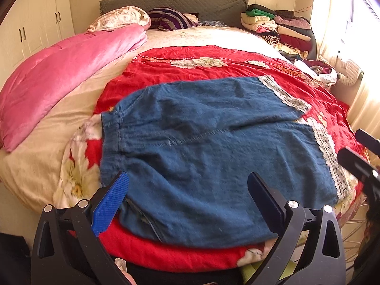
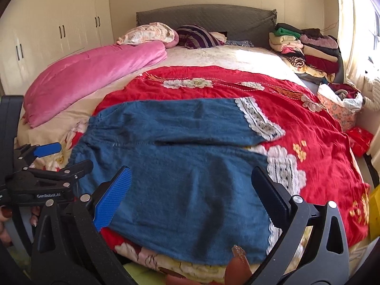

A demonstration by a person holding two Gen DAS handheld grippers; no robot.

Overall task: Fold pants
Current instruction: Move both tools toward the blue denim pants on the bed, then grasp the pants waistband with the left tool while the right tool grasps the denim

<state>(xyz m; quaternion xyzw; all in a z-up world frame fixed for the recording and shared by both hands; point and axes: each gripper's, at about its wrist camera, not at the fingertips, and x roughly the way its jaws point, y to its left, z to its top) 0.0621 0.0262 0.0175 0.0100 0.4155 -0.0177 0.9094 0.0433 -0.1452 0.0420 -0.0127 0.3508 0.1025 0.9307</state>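
Blue pants (image 1: 201, 147) (image 2: 180, 166) with white lace cuffs lie spread flat on a red floral sheet (image 1: 213, 59) (image 2: 320, 142), waistband to the left, both legs pointing right. My left gripper (image 1: 187, 190) hovers open over the near leg by the waistband side, nothing between its fingers. My right gripper (image 2: 191, 185) is open too, above the near leg toward its lace cuff (image 2: 282, 166). In the right wrist view the left gripper (image 2: 45, 156) shows at the left edge, by the waistband. The right gripper's black body shows at the right edge of the left wrist view.
A pink quilt (image 1: 59, 76) lies along the bed's left side. Pillows (image 1: 166, 19) sit at the grey headboard. Stacked folded clothes (image 1: 280, 28) fill the far right corner, with a box of clothes (image 2: 339, 104) below. White wardrobes stand on the left, a curtained window on the right.
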